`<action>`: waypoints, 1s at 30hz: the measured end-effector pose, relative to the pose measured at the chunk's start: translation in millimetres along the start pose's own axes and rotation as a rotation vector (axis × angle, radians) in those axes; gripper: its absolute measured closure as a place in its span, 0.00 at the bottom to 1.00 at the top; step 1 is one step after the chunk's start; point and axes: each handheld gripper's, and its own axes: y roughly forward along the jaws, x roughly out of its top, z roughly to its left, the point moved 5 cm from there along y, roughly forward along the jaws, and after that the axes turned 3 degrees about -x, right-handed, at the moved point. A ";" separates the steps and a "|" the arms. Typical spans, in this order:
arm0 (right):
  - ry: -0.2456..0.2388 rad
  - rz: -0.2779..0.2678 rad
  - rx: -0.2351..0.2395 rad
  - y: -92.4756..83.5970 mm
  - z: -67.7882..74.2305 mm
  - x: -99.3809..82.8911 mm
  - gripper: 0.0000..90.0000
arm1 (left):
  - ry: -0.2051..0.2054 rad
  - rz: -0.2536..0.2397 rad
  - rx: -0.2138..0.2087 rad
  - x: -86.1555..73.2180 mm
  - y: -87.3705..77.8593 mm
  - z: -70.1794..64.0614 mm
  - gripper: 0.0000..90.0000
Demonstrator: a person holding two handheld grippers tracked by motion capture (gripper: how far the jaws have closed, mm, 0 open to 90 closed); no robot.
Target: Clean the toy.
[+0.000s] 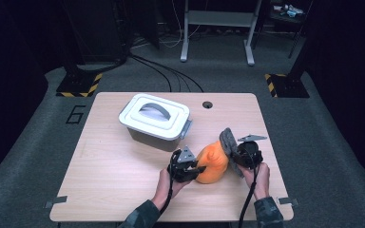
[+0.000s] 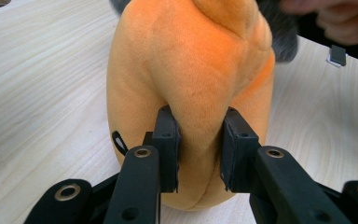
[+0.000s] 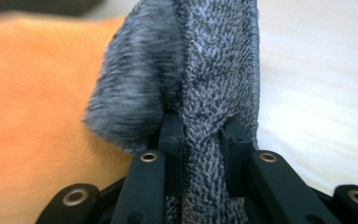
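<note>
The orange plush (image 1: 212,164) stands upright on the bench (image 1: 123,180), near its front edge, between the two grippers. It is pinched at a fold of its soft, short pile by the left gripper (image 2: 199,149), whose jaws are closed tight on it. A grey cloth (image 3: 214,93), nubbly on one side and fluffy on the other, is clamped in the shut jaws of the right gripper (image 3: 200,140) and held edge-up against the plush's right flank. The cloth's long axis runs roughly along the plush's height, so a wipe would likely be drawn down that side. A lidded bin (image 1: 155,121) sits behind, well apart.
</note>
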 end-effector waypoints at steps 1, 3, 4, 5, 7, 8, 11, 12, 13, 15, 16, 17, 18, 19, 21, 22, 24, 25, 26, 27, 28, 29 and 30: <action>-0.007 -0.024 0.002 -7.9 0.3 3.7 0.82 | 0.000 -0.003 -0.002 -0.1 0.1 0.1 0.79; -0.016 -0.053 0.018 -17.3 0.9 7.8 0.83 | 0.000 0.001 -0.009 -0.3 -0.4 0.1 0.79; -0.014 -0.089 0.046 -29.6 4.7 13.7 0.82 | 0.003 -0.002 -0.006 -0.2 -0.1 0.1 0.79; -0.031 -0.113 0.059 -38.3 9.2 18.5 0.82 | 0.004 0.000 -0.007 -0.1 -0.2 -0.3 0.78; -0.075 -0.125 0.111 -50.5 29.0 27.7 0.82 | 0.005 -0.003 -0.006 0.1 0.2 -0.8 0.78; -0.075 -0.125 0.111 -50.5 29.0 27.7 0.82 | 0.004 -0.004 -0.007 0.0 0.1 -1.0 0.78; -0.124 -0.067 0.110 -27.7 40.2 22.5 0.83 | -0.002 0.002 -0.005 -0.6 -0.9 0.2 0.70; -0.107 -0.070 0.117 -23.6 40.7 20.5 0.83 | -0.010 0.004 -0.004 -0.7 -2.4 1.9 0.64; -0.107 -0.070 0.117 -23.6 40.7 20.5 0.83 | -0.010 0.004 -0.004 -0.7 -2.4 1.9 0.56; -0.082 -0.071 0.125 -20.7 39.8 18.0 0.83 | -0.011 -0.008 0.015 0.9 -4.8 1.4 0.48; -0.070 -0.074 0.127 -20.9 39.0 16.9 0.83 | -0.002 -0.009 0.026 1.7 -4.9 0.6 0.41; -0.070 -0.071 0.126 -21.0 38.9 16.1 0.83 | 0.004 -0.004 0.033 2.2 -4.4 -0.9 0.40; -0.078 -0.076 0.124 -20.8 38.0 15.9 0.83 | 0.011 0.007 0.045 3.4 -1.2 -2.1 0.41; -0.076 -0.073 0.122 -21.2 37.9 15.2 0.83 | 0.010 0.012 0.033 3.5 0.4 -2.8 0.47; -0.081 -0.071 0.112 -21.7 37.4 14.0 0.83 | 0.019 0.015 0.035 3.4 1.7 -2.9 0.59; -0.081 -0.071 0.112 -21.7 37.4 14.0 0.83 | 0.018 0.014 0.030 3.0 3.2 -3.6 0.59; -0.071 -0.071 0.120 -24.4 34.6 13.2 0.82 | 0.021 0.017 0.014 2.1 4.0 -5.2 0.70; -0.071 -0.071 0.120 -24.4 34.6 13.2 0.82 | 0.021 0.017 0.014 2.1 4.0 -5.2 0.71; -0.072 -0.094 0.119 -33.2 32.1 17.4 0.82 | 0.021 0.014 0.009 2.1 4.0 -5.3 0.72; -0.072 -0.094 0.119 -33.2 32.1 17.4 0.82 | 0.021 0.014 0.009 2.1 4.0 -5.3 0.73; -0.075 -0.125 0.118 -42.1 34.1 22.9 0.82 | 0.021 0.012 0.007 1.8 4.2 -5.2 0.73; -0.075 -0.125 0.118 -42.1 34.1 22.9 0.82 | 0.021 0.015 0.002 1.3 3.5 -4.9 0.73; -0.077 -0.143 0.125 -46.2 36.9 26.1 0.82 | 0.020 0.014 0.000 0.8 3.4 -5.0 0.73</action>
